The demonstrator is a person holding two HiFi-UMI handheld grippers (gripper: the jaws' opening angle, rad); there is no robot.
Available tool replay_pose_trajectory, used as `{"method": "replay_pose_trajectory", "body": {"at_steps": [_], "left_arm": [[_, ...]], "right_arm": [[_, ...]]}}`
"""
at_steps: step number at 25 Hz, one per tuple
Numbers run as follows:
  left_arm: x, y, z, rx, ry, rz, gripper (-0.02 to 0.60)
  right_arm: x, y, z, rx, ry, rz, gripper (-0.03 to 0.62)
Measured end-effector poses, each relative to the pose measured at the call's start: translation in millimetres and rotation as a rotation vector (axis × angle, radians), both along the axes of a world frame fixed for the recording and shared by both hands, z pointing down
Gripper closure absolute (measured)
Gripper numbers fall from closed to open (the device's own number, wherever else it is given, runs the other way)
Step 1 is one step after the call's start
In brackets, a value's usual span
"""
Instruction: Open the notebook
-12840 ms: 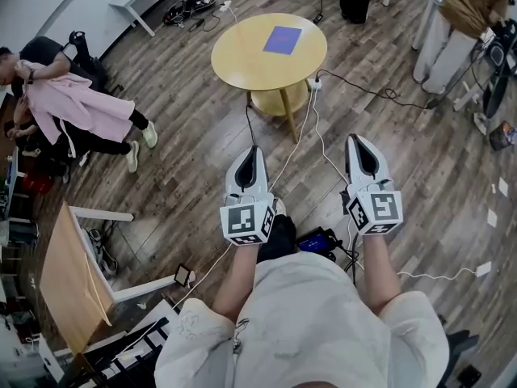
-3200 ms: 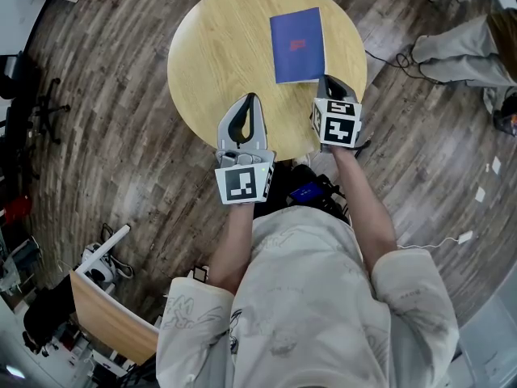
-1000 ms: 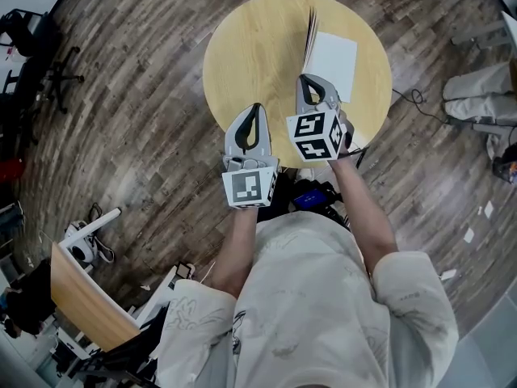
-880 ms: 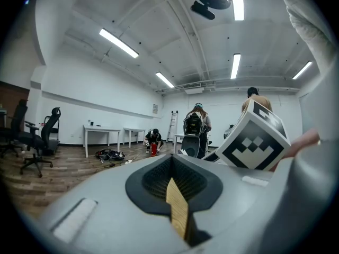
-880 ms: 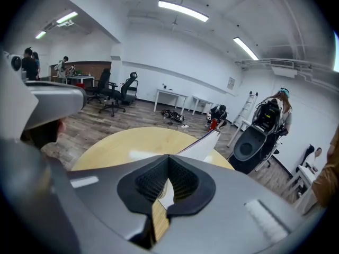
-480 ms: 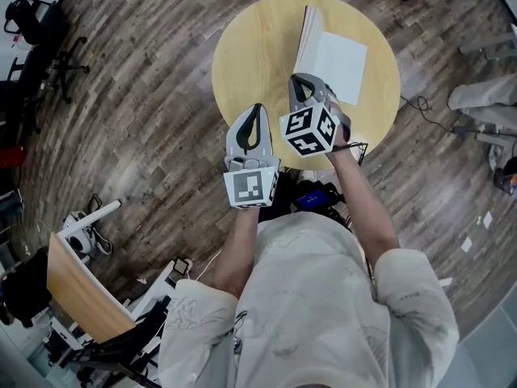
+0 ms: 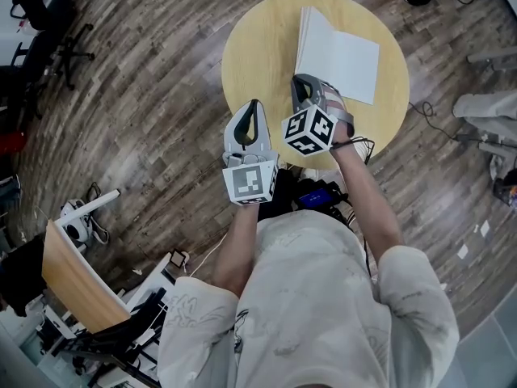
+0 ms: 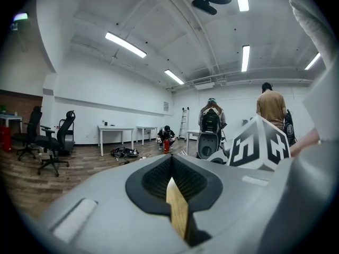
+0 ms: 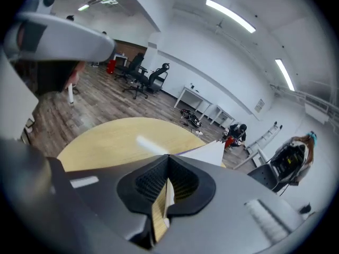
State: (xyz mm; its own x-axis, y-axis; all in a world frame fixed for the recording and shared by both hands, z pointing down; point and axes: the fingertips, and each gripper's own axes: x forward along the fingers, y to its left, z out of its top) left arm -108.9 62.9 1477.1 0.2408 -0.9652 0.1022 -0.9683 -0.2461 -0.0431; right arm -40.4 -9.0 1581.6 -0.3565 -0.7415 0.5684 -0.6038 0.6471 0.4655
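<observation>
The notebook [image 7: 343, 51] lies open on the round wooden table [image 7: 258, 55], one white page facing up. Its cover and a few leaves [image 7: 302, 29] stand raised along the left side. My right gripper [image 7: 300, 81] is at the notebook's near left corner, shut on the cover's edge. In the right gripper view a thin white sheet sits between the jaws [image 9: 168, 160], and the purple-edged cover [image 9: 209, 151] rises just beyond them. My left gripper [image 7: 253, 105] hovers at the table's near left edge, shut with nothing in it [image 8: 171, 160].
Wood floor surrounds the table, with cables and a dark box [image 7: 311, 196] at my feet. A tilted wooden chair [image 7: 77, 277] stands at the lower left. The left gripper view shows office chairs [image 8: 50, 142], white desks [image 8: 119, 136], a ladder and several people [image 8: 212, 120] far off.
The blue cover lay shut 3 s ago; it is now lifted and turned to the left in my right gripper. In the last second the white page has spread flatter. The left gripper stayed put.
</observation>
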Motion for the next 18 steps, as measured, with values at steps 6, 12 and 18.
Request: {"method": "replay_pose_trajectory", "body": {"at_steps": [6,12,18], "left_arm": [[-11,-16,-35,-0.003,-0.021,-0.007,0.563],[-10,-12,-15,-0.003,-0.021,-0.002,0.563],[-1,-8,3,-0.004,-0.019,0.006,0.563]], "right_arm": [[-5,-4,-22,0.106,0.203,-0.144,0.589],[4,11,13,0.162,0.348,-0.250,0.589],[10,20,48,0.139,0.384,-0.268,0.589]]}}
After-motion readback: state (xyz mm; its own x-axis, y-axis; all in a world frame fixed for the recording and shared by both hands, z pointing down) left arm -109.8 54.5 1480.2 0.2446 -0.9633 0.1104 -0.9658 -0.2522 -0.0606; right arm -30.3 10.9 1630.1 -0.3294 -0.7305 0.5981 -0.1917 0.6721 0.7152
